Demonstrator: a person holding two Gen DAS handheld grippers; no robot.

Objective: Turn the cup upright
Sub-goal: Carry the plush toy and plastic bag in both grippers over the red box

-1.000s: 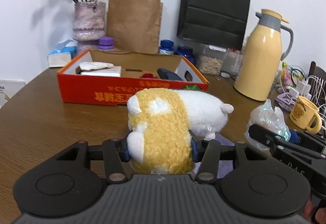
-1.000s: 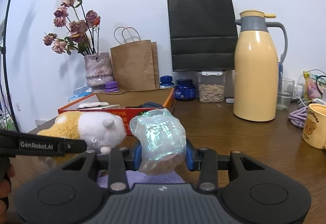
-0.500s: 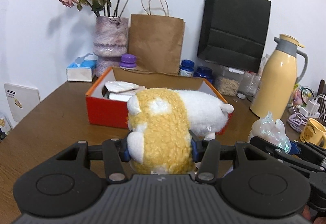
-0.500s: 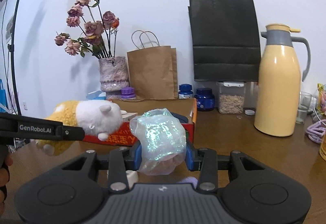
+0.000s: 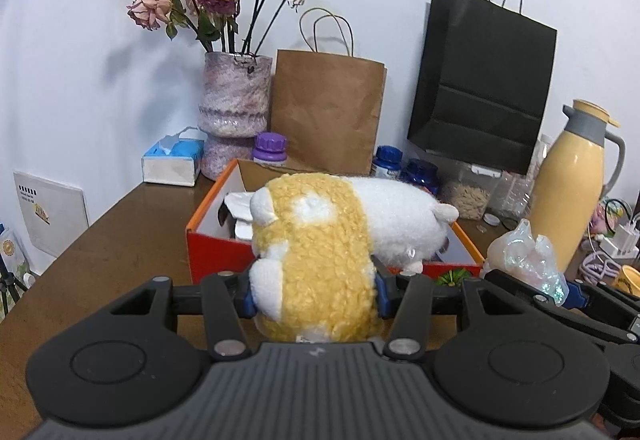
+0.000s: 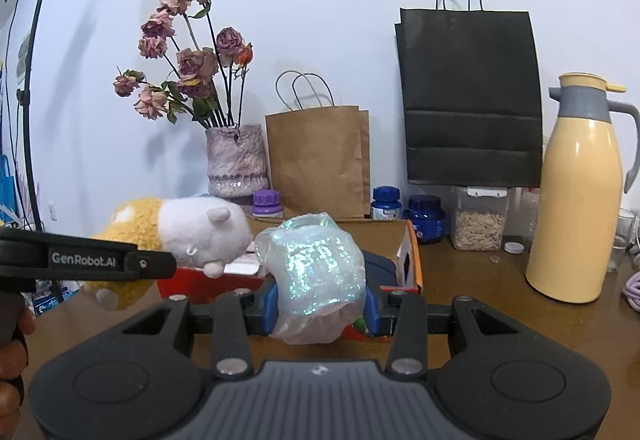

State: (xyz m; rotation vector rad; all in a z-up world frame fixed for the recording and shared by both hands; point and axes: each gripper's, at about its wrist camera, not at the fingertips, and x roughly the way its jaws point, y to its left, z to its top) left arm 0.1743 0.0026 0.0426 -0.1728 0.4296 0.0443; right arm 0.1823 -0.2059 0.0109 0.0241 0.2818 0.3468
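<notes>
Since a second ago we have lifted both tongs higher above the desk (image 5: 120, 232), and the red box (image 5: 216, 256) now sits lower in view. Our left tongs (image 5: 314, 290) are clenched on a plush toy (image 5: 328, 240); our right tongs (image 6: 320, 306) are clenched on a crumpled shiny bag (image 6: 316, 272). The only cup we can see is a yellow mug (image 5: 629, 276) at 3 o'clock in the left view, mostly cut off, so its long axis is unclear. It lies nearer our right hand.
</notes>
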